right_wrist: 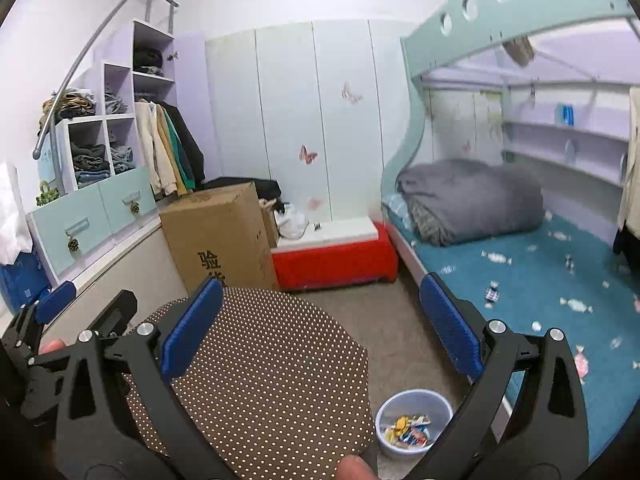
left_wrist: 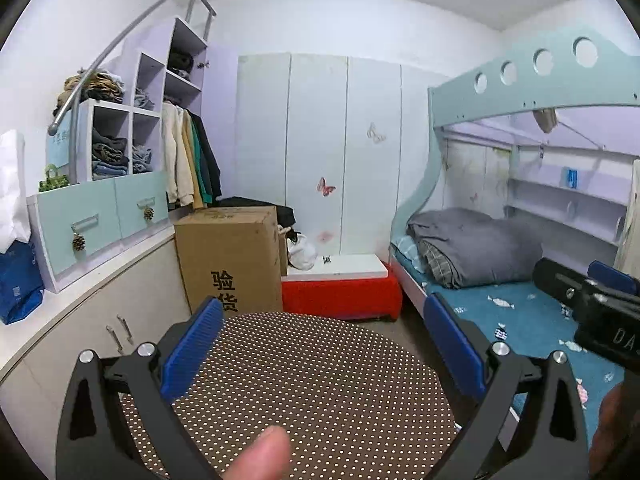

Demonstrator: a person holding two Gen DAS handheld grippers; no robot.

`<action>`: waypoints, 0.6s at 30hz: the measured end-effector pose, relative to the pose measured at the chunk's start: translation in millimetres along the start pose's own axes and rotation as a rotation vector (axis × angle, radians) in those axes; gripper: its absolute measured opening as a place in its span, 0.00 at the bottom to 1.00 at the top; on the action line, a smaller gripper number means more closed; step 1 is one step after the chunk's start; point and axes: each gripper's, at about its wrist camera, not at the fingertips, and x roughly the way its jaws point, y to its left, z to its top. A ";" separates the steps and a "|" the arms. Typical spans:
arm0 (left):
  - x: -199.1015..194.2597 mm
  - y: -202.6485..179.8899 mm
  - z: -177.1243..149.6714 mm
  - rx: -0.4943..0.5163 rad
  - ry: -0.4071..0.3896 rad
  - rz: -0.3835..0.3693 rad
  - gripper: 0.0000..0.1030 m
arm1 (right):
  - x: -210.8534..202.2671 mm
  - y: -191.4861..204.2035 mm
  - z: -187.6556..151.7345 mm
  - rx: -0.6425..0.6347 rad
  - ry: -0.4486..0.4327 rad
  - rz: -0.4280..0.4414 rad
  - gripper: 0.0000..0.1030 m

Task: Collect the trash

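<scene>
Blue-padded left claw (left_wrist: 324, 344) wide, empty | right claw (right_wrist: 320, 328) wide, empty, raised over brown dotted round stool (right_wrist: 260, 368) | wrappers already in translucent plastic bin (right_wrist: 414, 420) on floor | more candy wrappers (right_wrist: 493, 292) remain on teal bed (right_wrist: 520, 280).

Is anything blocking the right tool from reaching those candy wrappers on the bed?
Nothing visible. The right tool is open, the wrappers lie on the bare blue mattress, and the grey blanket sits farther back.

Lower bunk bed (right_wrist: 532, 276), right: teal sheet with folded grey quilt (right_wrist: 472, 200) at far end and scattered candy wrappers (right_wrist: 493, 291). Floor (right_wrist: 400, 320): bin (right_wrist: 414, 420) holding wrappers, near; red bench (right_wrist: 336, 264) and cardboard box (right_wrist: 220, 232), far.
</scene>
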 end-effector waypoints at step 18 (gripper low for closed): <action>-30.0 12.2 2.9 -0.005 -0.048 0.024 0.95 | -22.1 14.9 1.1 -0.032 -0.057 -0.005 0.94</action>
